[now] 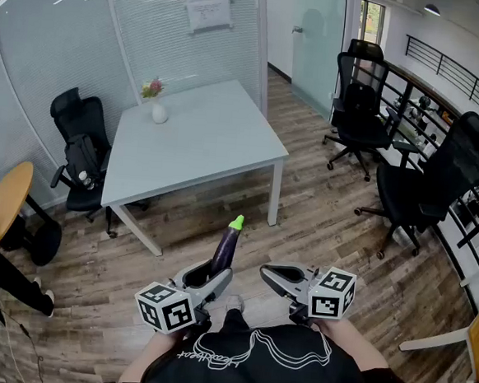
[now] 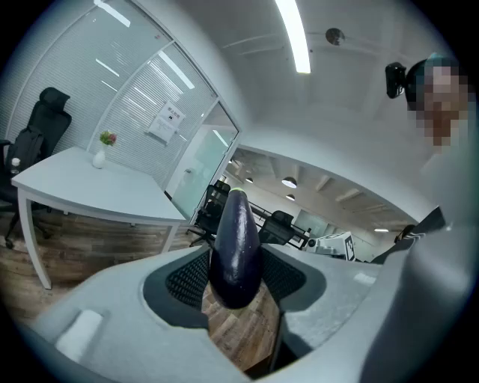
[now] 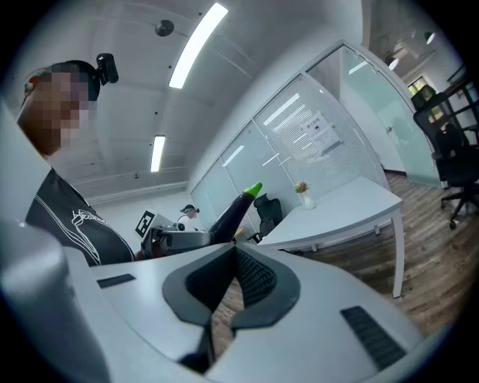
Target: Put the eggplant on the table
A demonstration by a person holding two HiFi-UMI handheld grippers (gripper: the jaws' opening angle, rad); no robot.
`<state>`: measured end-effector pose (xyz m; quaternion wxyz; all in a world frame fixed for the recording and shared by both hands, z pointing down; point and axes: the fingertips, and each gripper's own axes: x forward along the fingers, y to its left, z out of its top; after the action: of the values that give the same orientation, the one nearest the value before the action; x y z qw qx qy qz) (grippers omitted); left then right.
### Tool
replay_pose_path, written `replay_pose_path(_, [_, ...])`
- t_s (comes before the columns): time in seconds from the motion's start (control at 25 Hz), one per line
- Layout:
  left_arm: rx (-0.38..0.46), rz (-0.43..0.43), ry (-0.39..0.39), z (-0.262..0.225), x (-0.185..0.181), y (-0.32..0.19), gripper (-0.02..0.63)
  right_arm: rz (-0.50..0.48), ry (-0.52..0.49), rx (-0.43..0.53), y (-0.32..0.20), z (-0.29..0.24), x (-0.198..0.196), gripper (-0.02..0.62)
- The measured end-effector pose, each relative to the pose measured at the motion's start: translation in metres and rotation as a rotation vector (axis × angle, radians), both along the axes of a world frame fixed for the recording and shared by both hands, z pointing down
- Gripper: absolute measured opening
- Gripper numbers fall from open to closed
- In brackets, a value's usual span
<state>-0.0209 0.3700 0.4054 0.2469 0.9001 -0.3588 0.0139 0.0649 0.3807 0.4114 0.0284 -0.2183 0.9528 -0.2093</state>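
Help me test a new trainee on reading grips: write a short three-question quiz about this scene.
1. True or false: the eggplant already lies on the table.
2. Fill in: the eggplant is clamped in the ___ gripper.
3. What stands on the table? A. a laptop B. a small white vase with flowers C. a mug

Key
1. False: it is held in the air, short of the table.
2. Left: the left gripper is shut on it; the right gripper is shut and empty.
3. B
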Motion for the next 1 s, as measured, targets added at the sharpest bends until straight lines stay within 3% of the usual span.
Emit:
replay_pose_path(0.4, [0.055,0.006,-0.013,-0.028,0.0,0.013,0.219,-0.005,-0.012,0.06,0.01,-0.026,0.003,0.008])
replay_pose_path(1.0, [0.048,-0.007,0.037,-0.023,-0.013,-0.007,0.219,-0.009,-0.001,0.024,-0.016,-0.022,-0.011,0.009])
